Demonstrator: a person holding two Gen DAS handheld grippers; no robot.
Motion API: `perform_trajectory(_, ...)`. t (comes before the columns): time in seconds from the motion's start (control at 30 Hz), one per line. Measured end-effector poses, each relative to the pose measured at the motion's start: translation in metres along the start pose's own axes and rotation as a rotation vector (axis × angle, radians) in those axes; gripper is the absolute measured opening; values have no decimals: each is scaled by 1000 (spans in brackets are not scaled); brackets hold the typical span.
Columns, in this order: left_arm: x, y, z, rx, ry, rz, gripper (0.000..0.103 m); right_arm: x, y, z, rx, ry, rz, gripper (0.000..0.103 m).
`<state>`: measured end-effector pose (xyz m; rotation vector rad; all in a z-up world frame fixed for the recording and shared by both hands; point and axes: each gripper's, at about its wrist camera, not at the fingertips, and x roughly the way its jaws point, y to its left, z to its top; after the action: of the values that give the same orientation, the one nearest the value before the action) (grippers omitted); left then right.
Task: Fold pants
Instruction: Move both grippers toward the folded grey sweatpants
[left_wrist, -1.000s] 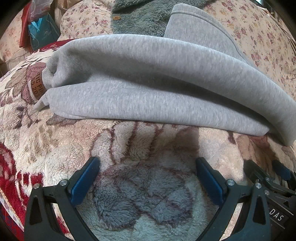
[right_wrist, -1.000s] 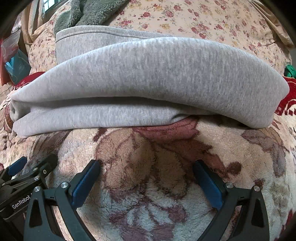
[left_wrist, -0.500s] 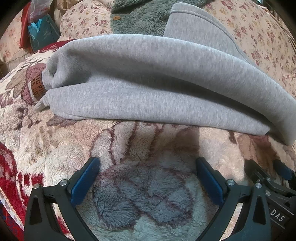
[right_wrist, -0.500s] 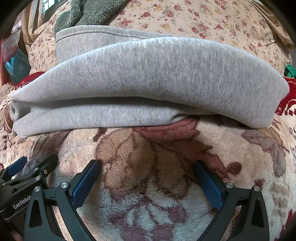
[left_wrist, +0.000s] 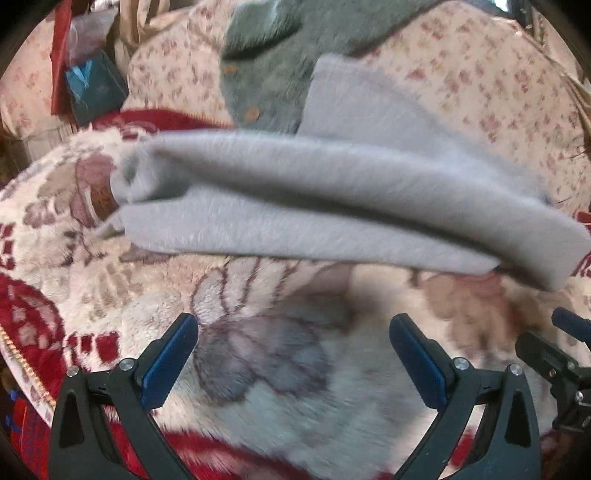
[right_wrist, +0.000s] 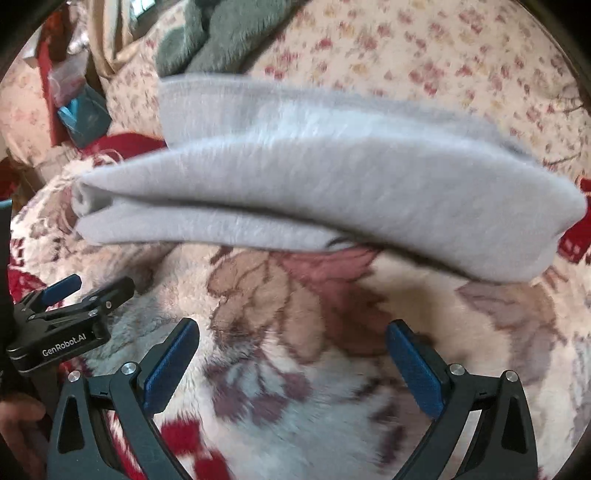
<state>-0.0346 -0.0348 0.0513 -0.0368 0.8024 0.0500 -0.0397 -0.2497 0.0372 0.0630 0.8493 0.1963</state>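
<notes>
The grey sweatpants (left_wrist: 325, 199) lie folded in a thick bundle across a floral fleece blanket (left_wrist: 258, 332). They also show in the right wrist view (right_wrist: 332, 192). A brown label (left_wrist: 101, 195) sticks out at their left end. My left gripper (left_wrist: 293, 354) is open and empty, well short of the near fold. My right gripper (right_wrist: 291, 354) is open and empty, also short of the pants. Each gripper shows at the edge of the other's view: the right one (left_wrist: 554, 354) and the left one (right_wrist: 74, 302). Both views are blurred.
A grey-green fleece jacket (left_wrist: 280, 55) lies behind the pants on a flowered quilt (left_wrist: 498, 92). A teal bag (left_wrist: 92, 88) and red items stand at the far left. The blanket's zipped edge (left_wrist: 26, 369) runs at the lower left.
Both grippers have pulled back and up from the pants, which now sit farther off and smaller in both views. The jaws stay open. The pants have not moved.
</notes>
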Motion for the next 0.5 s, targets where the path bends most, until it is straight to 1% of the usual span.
perform_trajectory(0.07, -13, -10, 5, 3, -18, 4, 103, -18, -7, 4, -4, -33, 7, 103)
perform_trajectory(0.13, -27, -23, 8, 10, -47, -49, 103, -36, -13, 8, -13, -62, 0, 103)
perform_trajectory(0.17, -33, -29, 12, 12, -61, -62, 103, -46, -17, 9, -17, -82, -13, 103)
perform_trajectory(0.27, -53, -47, 20, 30, -117, -62, 103, -63, -27, 15, -1, -105, -20, 103)
perform_trajectory(0.37, -64, -60, 24, 28, -138, -75, 103, -76, -44, 19, 41, -105, -41, 103)
perform_trajectory(0.5, -70, -73, 27, 48, -138, -91, 103, -85, -54, 18, 67, -120, -60, 103)
